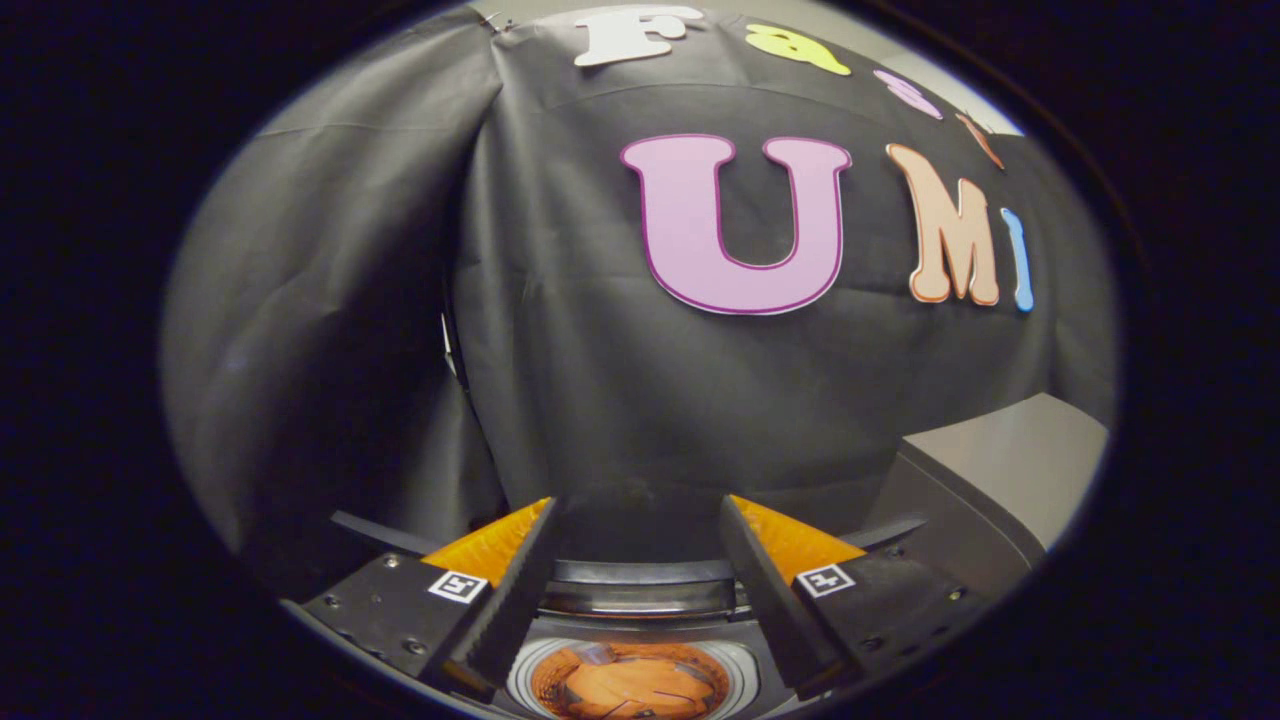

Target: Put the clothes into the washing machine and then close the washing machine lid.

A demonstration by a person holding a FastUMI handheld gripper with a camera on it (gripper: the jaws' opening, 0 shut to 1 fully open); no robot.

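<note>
Your gripper point(637, 525) is spread wide, holding nothing. Below and between its fingers, orange clothes point(632, 685) lie in the washing machine drum point(745, 672). The raised grey lid point(985, 480) stands to the right.

Washing machine point(640, 585) mostly hidden behind the spread fingers of the gripper point(636, 515), orange clothes point(632, 688) in its drum cut off below, folds too blurred to read
</note>
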